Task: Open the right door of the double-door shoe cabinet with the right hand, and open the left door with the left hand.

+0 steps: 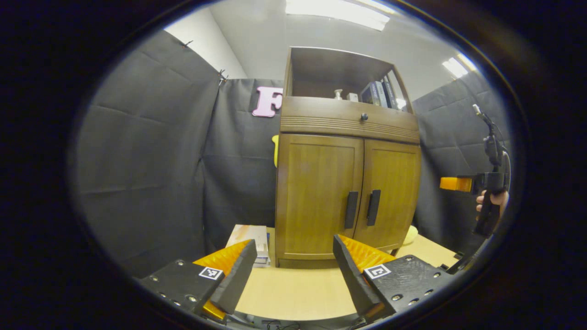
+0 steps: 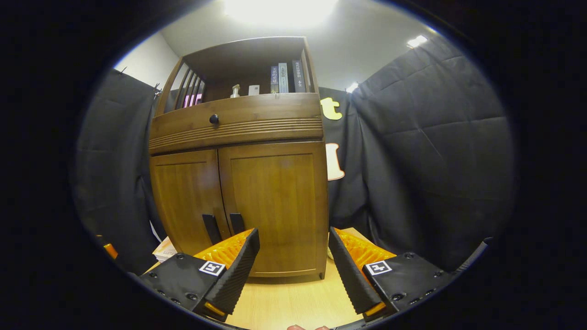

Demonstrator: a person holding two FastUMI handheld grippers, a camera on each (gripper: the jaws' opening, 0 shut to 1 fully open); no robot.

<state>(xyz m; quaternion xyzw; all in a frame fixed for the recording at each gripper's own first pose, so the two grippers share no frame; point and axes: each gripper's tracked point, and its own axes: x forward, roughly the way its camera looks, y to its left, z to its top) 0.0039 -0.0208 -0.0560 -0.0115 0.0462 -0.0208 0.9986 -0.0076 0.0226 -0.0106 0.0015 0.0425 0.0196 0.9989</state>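
Observation:
A brown wooden shoe cabinet [image 1: 348, 151] [image 2: 238, 137] stands on a light wooden table, both doors closed. The left door [image 1: 318, 192] [image 2: 185, 197] and right door [image 1: 394, 188] [image 2: 275, 201] each carry a dark vertical handle, left handle [image 1: 351, 209] [image 2: 212, 229] and right handle [image 1: 373, 207] [image 2: 237, 223], beside the centre seam. My left gripper [image 1: 293, 250] hangs open in front of the cabinet, well short of it. My right gripper [image 2: 293, 240] is open too, facing the right door from close by; it is also seen at the far right, other gripper [image 1: 458, 184], held by a hand [image 1: 493, 201].
A drawer with a round knob [image 1: 364, 117] [image 2: 214, 119] sits above the doors, and an open shelf with books [image 1: 378, 94] [image 2: 286, 78] tops the cabinet. A stack of books or boxes [image 1: 250, 240] lies left of the cabinet. The table [image 1: 293, 288] stretches in front.

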